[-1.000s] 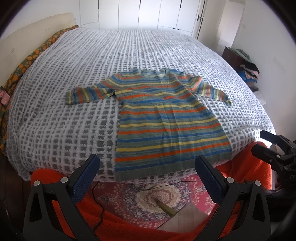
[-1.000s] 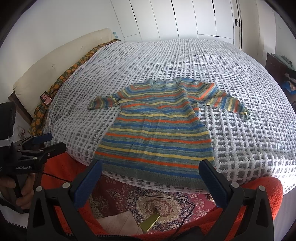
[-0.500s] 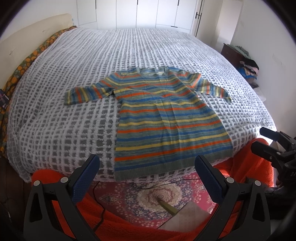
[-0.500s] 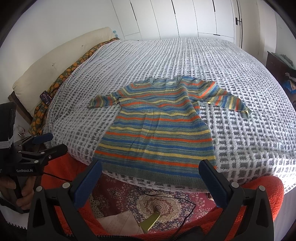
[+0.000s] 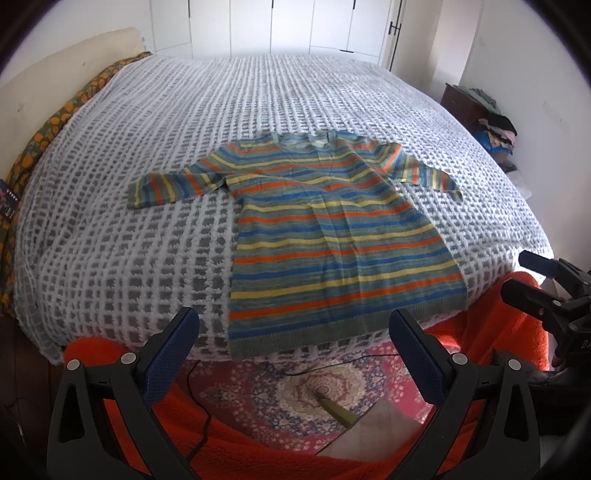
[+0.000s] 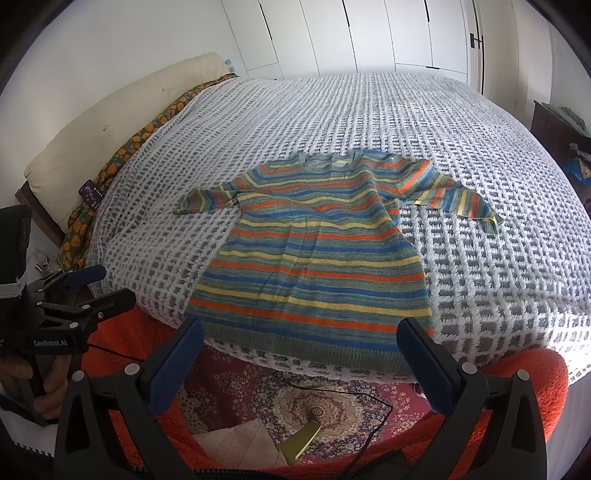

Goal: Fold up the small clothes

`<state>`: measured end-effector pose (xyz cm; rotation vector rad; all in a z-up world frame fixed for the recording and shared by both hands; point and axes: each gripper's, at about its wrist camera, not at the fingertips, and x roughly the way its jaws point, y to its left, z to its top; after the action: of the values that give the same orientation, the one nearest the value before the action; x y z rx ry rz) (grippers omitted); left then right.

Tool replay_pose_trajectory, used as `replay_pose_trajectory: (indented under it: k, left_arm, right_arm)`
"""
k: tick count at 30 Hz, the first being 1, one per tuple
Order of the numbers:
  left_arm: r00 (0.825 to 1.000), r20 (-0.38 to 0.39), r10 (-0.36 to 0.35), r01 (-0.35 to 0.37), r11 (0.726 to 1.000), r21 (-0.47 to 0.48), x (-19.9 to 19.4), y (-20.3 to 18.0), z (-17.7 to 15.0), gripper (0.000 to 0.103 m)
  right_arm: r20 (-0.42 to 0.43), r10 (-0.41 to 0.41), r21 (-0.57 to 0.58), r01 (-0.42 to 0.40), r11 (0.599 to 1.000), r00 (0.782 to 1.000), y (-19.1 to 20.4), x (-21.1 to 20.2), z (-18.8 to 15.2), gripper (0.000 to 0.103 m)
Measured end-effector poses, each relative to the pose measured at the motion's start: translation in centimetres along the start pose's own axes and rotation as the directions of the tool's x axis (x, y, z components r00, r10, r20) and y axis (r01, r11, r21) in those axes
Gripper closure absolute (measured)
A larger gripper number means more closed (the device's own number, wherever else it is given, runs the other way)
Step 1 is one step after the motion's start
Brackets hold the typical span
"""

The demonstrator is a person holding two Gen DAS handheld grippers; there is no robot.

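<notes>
Striped sweater spread flat on the bed

The sweater lies sleeves out, hem at the bed's near edge; left tongs and right tongs hang apart, empty, before it.

We see a white-and-grey woven bedspread covering the bed, a patterned rug on the floor below, white wardrobe doors behind, and a phone beside a cream pillow.

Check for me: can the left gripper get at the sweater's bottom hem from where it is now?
Probably yes. The left gripper is open and empty, and the striped sweater lies flat with its hem at the bed's near edge, just ahead of the fingers. Nothing sits between them; the right gripper is off to the side.
</notes>
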<state>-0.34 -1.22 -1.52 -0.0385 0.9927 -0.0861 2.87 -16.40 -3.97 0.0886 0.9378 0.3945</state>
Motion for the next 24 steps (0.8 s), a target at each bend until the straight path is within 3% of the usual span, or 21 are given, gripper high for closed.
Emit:
replay_pose_trajectory:
  k: [24]
  left_arm:
    - [1.0,-0.003,0.001,-0.001,1.0,0.002,-0.04,-0.1,0.1,0.001]
  right_arm:
    - [-0.001,-0.001,-0.001,0.001,1.0,1.0,0.22,0.22,-0.26,0.0]
